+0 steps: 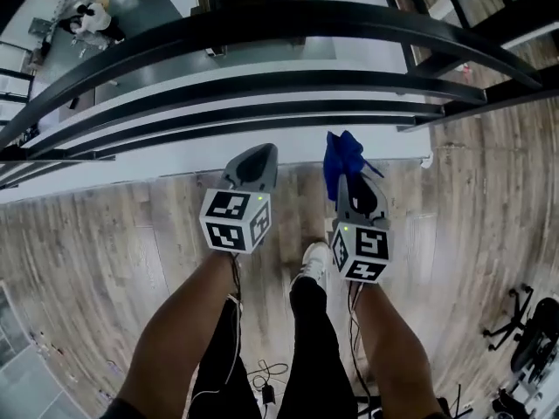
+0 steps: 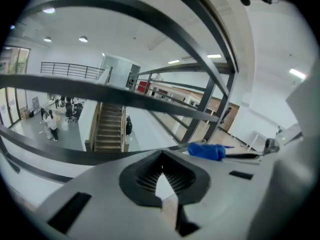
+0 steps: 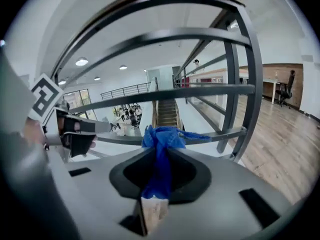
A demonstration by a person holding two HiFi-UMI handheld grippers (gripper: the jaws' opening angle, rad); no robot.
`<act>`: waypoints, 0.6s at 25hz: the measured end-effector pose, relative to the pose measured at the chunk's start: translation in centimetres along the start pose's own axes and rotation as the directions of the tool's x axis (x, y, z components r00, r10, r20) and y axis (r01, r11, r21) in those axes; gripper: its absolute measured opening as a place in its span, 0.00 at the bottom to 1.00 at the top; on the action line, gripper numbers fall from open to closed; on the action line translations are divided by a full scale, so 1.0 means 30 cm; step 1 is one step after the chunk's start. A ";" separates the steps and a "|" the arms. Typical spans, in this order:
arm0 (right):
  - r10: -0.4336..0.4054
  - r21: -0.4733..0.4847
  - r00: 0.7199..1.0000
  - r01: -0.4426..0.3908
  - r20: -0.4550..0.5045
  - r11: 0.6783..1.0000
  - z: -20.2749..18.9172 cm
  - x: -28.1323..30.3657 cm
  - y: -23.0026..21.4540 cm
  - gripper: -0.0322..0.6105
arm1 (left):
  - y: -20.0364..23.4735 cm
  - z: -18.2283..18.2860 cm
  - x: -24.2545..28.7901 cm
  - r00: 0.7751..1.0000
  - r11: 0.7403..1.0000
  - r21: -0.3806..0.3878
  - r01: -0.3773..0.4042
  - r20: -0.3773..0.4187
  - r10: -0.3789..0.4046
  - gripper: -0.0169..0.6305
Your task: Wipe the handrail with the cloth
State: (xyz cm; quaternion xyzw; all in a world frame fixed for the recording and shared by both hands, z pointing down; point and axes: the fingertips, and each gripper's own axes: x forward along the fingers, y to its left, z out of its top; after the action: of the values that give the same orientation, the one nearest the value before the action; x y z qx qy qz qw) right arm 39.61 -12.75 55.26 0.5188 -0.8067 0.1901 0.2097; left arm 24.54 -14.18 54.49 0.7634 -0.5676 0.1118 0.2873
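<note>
A dark metal handrail (image 1: pixel 288 20) tops a railing of several curved bars across the upper head view. My right gripper (image 1: pixel 349 182) is shut on a blue cloth (image 1: pixel 342 157), which bunches out past its tip (image 3: pixel 161 139). It hangs below and short of the rail. My left gripper (image 1: pixel 253 166) is shut with nothing in it, its jaws closed together (image 2: pixel 161 181). It sits beside the right one, low in front of the bars. The blue cloth (image 2: pixel 207 150) shows at the right of the left gripper view.
Wood-plank floor (image 1: pixel 105 251) lies under me, with my legs and a white shoe (image 1: pixel 314 260). Beyond the railing is a drop to a lower hall with a staircase (image 2: pixel 110 129) and people (image 2: pixel 51 125). Office chairs (image 1: pixel 524 330) stand at the right.
</note>
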 end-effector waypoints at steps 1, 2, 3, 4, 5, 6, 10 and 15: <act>0.003 -0.004 1.000 -0.003 0.024 1.000 0.049 -0.056 0.058 0.17 | -0.008 0.057 -0.069 1.000 1.000 0.010 0.009 0.026 -0.009 0.03; 0.006 -0.004 0.999 -0.006 0.049 1.000 0.104 -0.111 0.114 0.17 | -0.016 0.117 -0.142 0.998 1.000 0.026 0.016 0.053 -0.018 0.03; 0.010 -0.002 0.997 -0.010 0.076 1.000 0.166 -0.163 0.169 0.17 | -0.020 0.178 -0.218 0.996 0.999 0.048 0.020 0.081 -0.024 0.03; 0.015 0.001 0.994 -0.016 0.107 1.000 0.235 -0.212 0.223 0.17 | -0.017 0.239 -0.296 0.994 0.997 0.072 0.019 0.108 -0.027 0.03; 0.021 0.003 0.990 -0.022 0.137 1.000 0.307 -0.261 0.277 0.17 | -0.010 0.297 -0.378 0.991 0.996 0.094 0.012 0.131 -0.024 0.03; 0.027 0.002 0.986 -0.028 0.162 1.000 0.376 -0.317 0.329 0.17 | -0.003 0.347 -0.468 0.989 0.994 0.108 0.001 0.150 -0.018 0.03; 0.049 -0.038 0.980 -0.043 0.192 0.998 0.582 -0.620 0.508 0.17 | -0.027 0.482 -0.875 0.985 0.994 0.100 -0.043 0.173 0.025 0.03; 0.125 -0.130 0.960 -0.094 0.251 0.987 0.828 -0.860 0.709 0.17 | -0.001 0.667 -1.261 0.973 0.996 0.033 -0.079 0.218 0.070 0.03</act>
State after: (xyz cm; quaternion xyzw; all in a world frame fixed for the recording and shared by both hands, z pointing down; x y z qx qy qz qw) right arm 26.24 2.06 18.69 0.4805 -0.8644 0.0848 0.1217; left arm 8.93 4.87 19.48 0.7552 -0.6212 0.0503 0.2033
